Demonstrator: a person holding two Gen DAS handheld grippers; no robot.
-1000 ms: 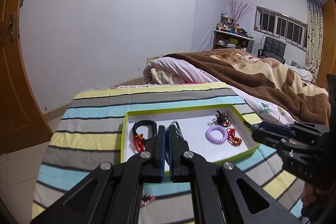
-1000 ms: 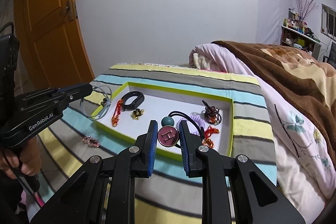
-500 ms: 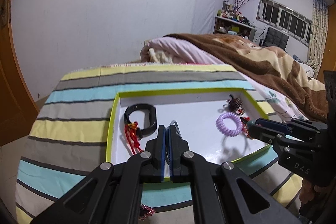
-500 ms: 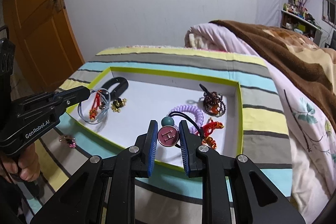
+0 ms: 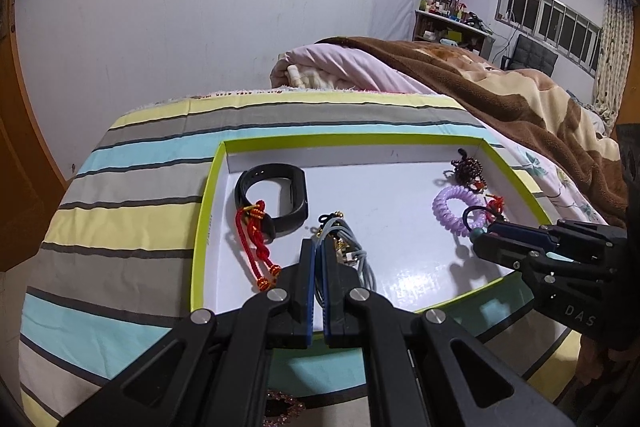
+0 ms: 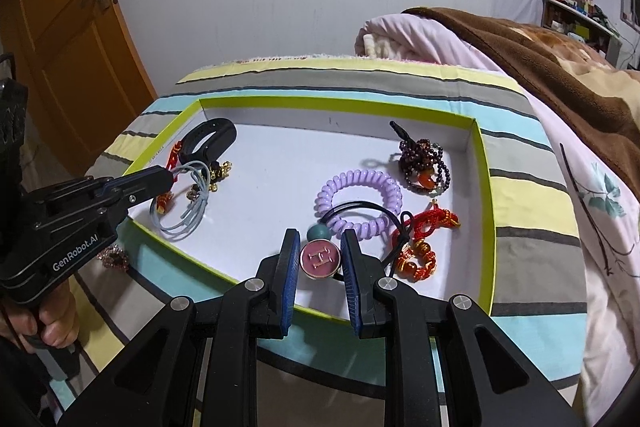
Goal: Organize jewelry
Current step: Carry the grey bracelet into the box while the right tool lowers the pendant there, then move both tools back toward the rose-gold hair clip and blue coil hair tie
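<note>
A white tray with a lime-green rim (image 5: 208,183) (image 6: 486,163) lies on a striped cloth. My left gripper (image 5: 319,247) (image 6: 170,175) is shut on a pale grey-blue cord bracelet (image 5: 352,251) (image 6: 188,203), low over the tray's near-left part. My right gripper (image 6: 320,241) (image 5: 480,237) is shut on a pink round "H" charm (image 6: 320,259) of a black hair tie with a teal bead (image 6: 319,233), over the tray's front edge. Inside lie a black band (image 5: 276,195), a red cord (image 5: 256,247), a purple coil tie (image 6: 360,201) and a dark bead bracelet (image 6: 424,163).
A red-and-orange knotted charm (image 6: 420,243) lies in the tray's right front corner. A small pink sparkly piece (image 6: 114,257) (image 5: 280,409) lies on the cloth outside the tray's front left. A bed with a brown blanket (image 5: 500,99) stands to the right.
Both grippers have moved forward and down toward the tray, each keeping its item. The bracelet now hangs just above the tray floor beside the red cord.
</note>
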